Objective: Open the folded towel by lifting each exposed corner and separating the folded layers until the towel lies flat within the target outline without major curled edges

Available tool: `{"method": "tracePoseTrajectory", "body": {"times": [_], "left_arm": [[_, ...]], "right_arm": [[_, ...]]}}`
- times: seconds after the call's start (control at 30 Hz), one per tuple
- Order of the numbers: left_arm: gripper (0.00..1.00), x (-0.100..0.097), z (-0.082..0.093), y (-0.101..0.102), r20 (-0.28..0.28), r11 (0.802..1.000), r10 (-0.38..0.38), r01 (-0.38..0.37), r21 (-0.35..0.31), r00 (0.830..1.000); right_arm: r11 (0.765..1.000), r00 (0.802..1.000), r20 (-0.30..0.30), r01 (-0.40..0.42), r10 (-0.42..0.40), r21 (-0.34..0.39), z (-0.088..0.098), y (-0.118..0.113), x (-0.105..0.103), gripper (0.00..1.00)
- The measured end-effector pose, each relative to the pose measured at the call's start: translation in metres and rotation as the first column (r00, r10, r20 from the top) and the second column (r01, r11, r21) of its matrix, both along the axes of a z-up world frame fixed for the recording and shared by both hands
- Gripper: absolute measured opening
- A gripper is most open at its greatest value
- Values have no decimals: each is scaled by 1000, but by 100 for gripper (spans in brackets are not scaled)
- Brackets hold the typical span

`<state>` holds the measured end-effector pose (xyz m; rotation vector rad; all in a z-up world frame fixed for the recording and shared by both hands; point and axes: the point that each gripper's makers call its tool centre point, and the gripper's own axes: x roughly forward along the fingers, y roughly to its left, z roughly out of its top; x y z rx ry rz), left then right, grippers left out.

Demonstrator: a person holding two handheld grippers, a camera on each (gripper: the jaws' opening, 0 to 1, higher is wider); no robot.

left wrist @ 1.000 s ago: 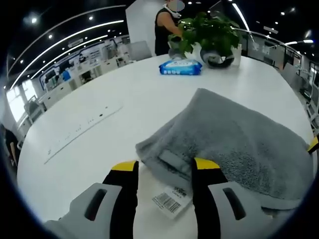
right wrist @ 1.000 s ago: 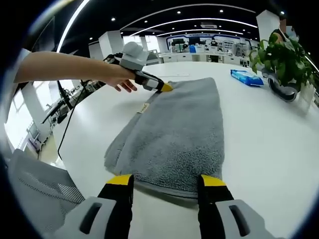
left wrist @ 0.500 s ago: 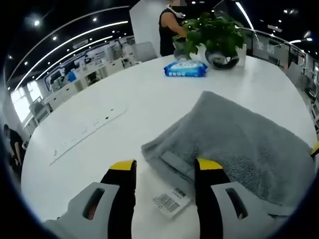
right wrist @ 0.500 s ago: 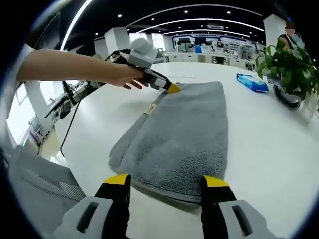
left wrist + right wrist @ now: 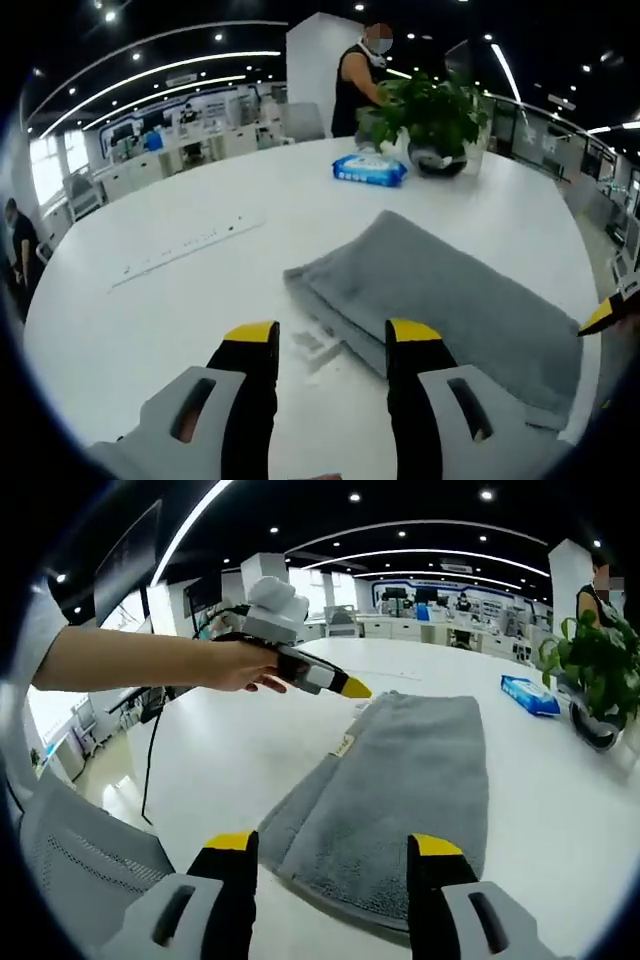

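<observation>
A grey towel (image 5: 440, 300) is seen lying folded on a white table (image 5: 180, 300), its layered edges stacked at the near corner. In the left gripper view, the left gripper (image 5: 333, 345) is held above the table just short of that corner, its jaws parted with nothing between them. A small tag (image 5: 308, 342) lies on the table beside the corner; its print cannot be read. The towel's far end is cut off at the frame edge, where a yellow tip of the right gripper (image 5: 600, 316) intrudes. In the right gripper view, the right gripper (image 5: 335, 852) is held apart and empty at the towel's (image 5: 400, 790) near edge. No target outline can be made out. A blue packet (image 5: 369, 169) and a potted plant (image 5: 435, 110) stand well beyond.
</observation>
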<state>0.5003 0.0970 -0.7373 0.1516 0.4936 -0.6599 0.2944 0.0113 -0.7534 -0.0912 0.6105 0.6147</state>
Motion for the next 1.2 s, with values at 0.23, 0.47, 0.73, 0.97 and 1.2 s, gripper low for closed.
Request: {"method": "tracePoseTrajectory", "body": {"times": [0.23,0.47,0.73,0.97,1.2], "left_arm": [[39,-50,11,8,33,999,1,0,-32,999],[37,-92,8,15,59,999,9,-7,-44,998],[37,-124,13,25,49,996,58,-54,-71,997],[37,-149,14,24,32,988,109,-104,-117,994],[37,-149,11,21,22,989,95,-92,-116,995]], "right_arm": [[994,994,29,-104,105,-42,-2,22,0,64],[985,987,35,-154,157,-78,-10,33,0,62],[980,985,20,-170,173,-105,-21,43,3,61],[953,975,-3,-218,222,-209,-39,42,3,57],[942,974,-15,-223,226,-250,-45,37,1,47]]}}
